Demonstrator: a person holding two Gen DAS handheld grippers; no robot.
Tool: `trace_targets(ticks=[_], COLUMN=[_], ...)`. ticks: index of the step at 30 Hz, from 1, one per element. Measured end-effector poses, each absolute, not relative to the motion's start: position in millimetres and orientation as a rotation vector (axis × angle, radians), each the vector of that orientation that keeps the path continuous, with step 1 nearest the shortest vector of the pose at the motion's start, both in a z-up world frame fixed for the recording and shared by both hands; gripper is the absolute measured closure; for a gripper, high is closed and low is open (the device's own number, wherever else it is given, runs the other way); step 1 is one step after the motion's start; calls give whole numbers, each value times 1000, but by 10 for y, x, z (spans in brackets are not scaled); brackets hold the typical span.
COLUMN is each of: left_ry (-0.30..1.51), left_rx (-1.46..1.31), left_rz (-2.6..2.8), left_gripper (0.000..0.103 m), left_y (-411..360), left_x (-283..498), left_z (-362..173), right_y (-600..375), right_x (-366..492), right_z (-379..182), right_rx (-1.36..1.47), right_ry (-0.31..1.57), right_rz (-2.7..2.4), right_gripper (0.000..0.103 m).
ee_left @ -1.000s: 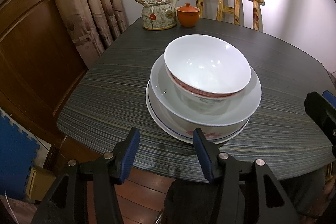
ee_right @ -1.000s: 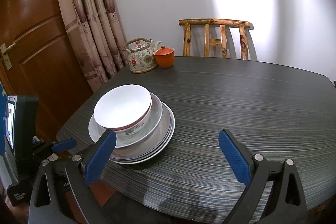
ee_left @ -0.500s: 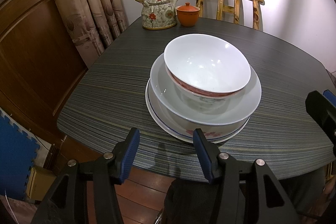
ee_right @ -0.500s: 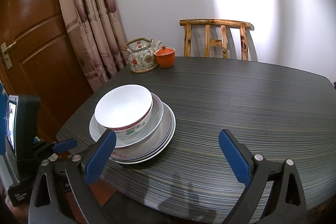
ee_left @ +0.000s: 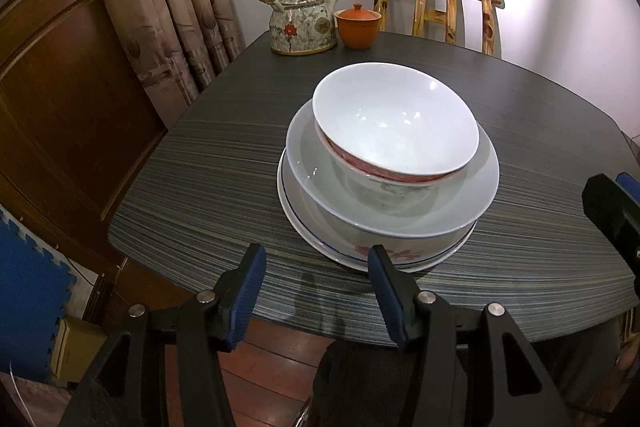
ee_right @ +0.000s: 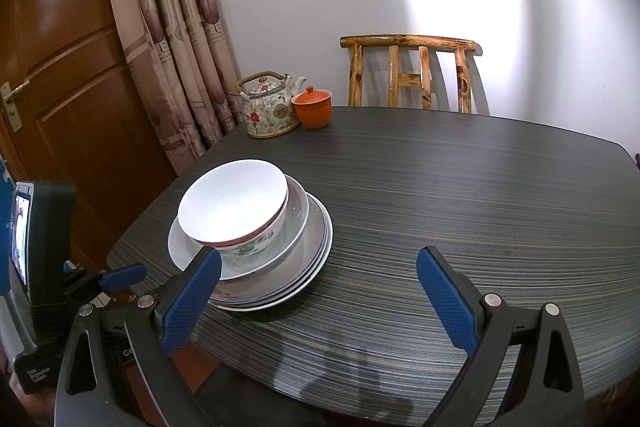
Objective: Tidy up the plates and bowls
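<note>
A white bowl with a red band point(ee_left: 394, 119) point(ee_right: 234, 205) sits in a wider pale bowl point(ee_left: 400, 211) point(ee_right: 296, 227), which rests on stacked plates point(ee_left: 404, 257) point(ee_right: 312, 267) near the table's front left. My left gripper point(ee_left: 316, 263) is open and empty, just in front of the stack at the table edge. My right gripper point(ee_right: 318, 273) is open and empty, over the table to the right of the stack; its left finger overlaps the plates in view.
The dark striped table point(ee_right: 460, 195) extends right and back. A floral teapot point(ee_left: 302, 21) point(ee_right: 272, 107) and an orange lidded cup point(ee_left: 357, 26) point(ee_right: 313, 107) stand at the far corner. A wooden chair point(ee_right: 410, 71) is behind. Curtain and door are at left.
</note>
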State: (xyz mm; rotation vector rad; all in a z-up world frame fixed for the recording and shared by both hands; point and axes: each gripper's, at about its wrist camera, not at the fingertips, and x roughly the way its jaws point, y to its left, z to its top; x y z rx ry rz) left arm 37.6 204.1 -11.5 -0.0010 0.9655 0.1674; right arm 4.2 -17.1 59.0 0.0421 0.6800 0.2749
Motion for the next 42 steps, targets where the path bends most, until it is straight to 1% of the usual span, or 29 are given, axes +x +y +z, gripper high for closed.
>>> trace_targets(ticks=[21,23,29,31,35,42], left_ry=[976,982,979,965,883,861], left_rx=[1,1,7,7,-23,-14], left_rz=[164,159,151,152,137,185], left_gripper=[48,41,39,39,39,39], left_y=[2064,2069,2068,2068,2106,2140], left_x=[375,384,391,377,315,283], left_z=[-153,-164,-157,-157,-71,0], right_y=[-184,-186,-194,-195,-202,-258], right_x=[47,45,35,37,33,30], right_z=[575,570,560,544,536,561], right_rx=[44,44,48,49,59,73], right_ry=[684,686,688,689,694,684], right_rz=[273,274,273,273,272,272], right_gripper=[6,6,6,6,6,6])
